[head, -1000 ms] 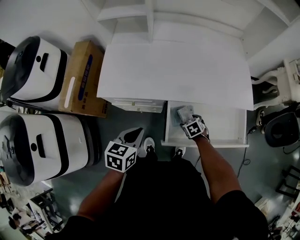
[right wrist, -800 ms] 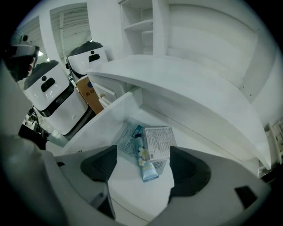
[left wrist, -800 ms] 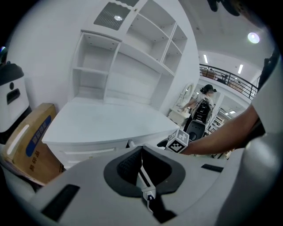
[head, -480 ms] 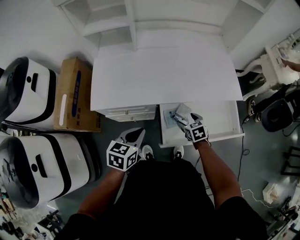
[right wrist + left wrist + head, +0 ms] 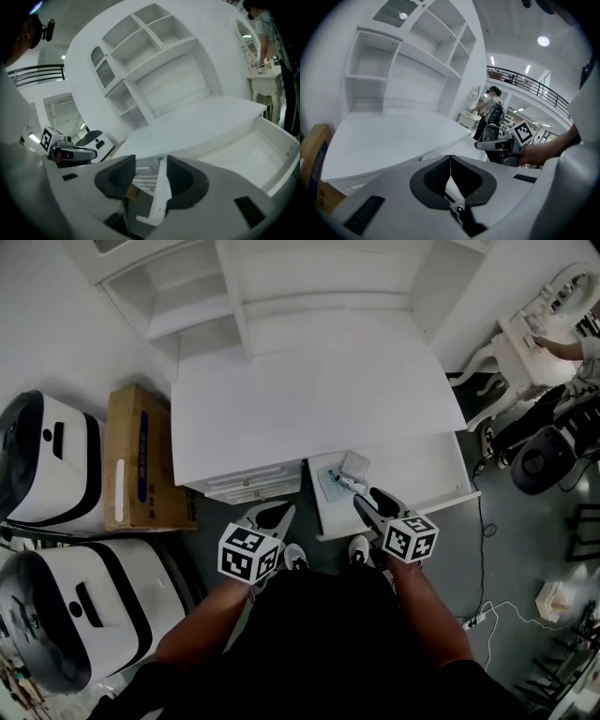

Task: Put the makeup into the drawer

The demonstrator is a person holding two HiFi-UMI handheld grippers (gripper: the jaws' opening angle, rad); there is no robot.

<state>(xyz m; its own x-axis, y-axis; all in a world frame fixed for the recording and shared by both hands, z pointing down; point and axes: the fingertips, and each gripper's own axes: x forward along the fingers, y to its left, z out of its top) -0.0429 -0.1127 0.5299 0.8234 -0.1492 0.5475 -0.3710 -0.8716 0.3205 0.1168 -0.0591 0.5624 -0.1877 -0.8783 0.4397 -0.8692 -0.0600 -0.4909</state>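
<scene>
White drawer (image 5: 427,470) holds makeup (image 5: 344,475); empty half-spread right tongs (image 5: 369,502) have just been narrowing; left tongs (image 5: 272,515) pressed together.

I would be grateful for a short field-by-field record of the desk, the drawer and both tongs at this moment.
drawer: pulled open, under the right half of the desk
makeup: lying inside the drawer, at its left end
right tongs: over the drawer's front edge, open, nothing between them; jaws have just been closing
left tongs: shut, empty, in front of the desk's left side
cardboard box: on the floor, left of the desk
</scene>
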